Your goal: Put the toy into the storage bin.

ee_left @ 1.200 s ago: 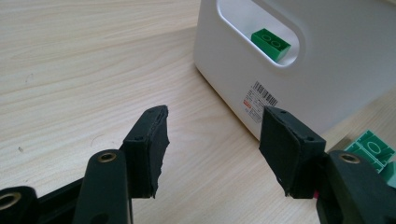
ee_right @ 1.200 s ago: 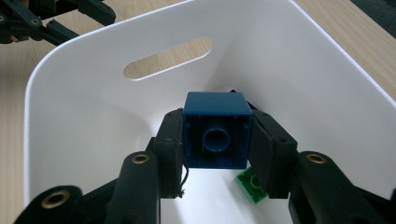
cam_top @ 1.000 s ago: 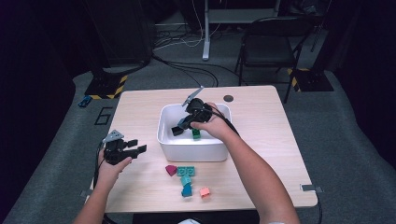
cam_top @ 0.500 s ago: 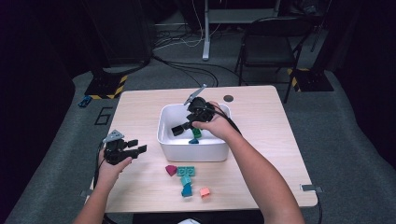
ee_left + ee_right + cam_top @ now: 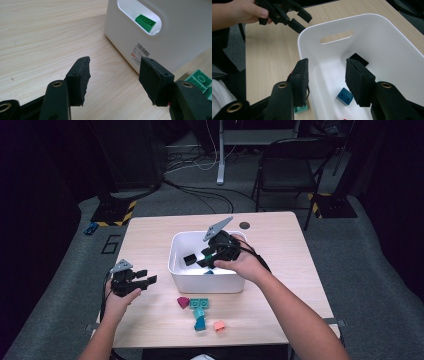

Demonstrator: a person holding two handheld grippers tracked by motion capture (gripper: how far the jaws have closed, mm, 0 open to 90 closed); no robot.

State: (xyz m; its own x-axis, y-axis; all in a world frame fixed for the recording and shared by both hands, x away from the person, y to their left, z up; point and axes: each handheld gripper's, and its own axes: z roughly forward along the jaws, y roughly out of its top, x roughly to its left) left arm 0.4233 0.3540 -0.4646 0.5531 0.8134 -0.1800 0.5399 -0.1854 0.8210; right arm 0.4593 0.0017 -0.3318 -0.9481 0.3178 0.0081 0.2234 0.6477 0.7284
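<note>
Wooden counter (image 5: 280,235), dark room. Blue brick (image 5: 345,96) lies on white bin (image 5: 176,251) floor, center; prob. light, rigid, slick, so pinch flat sides. Right gripper (image 5: 327,75) above it, wide open, empty. Left gripper (image 5: 145,277) at 9 o'clock, open, empty.

Dim lab: floor cables (image 5: 200,195), hazard-striped stand bases (image 5: 112,213), lone table (image 5: 280,227).

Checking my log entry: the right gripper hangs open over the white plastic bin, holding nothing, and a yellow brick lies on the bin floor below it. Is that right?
Not quite: the brick on the floor of the white plastic bin is a blue brick, not yellow, as the right gripper view shows. The right gripper does hang open and empty over the bin.
</note>
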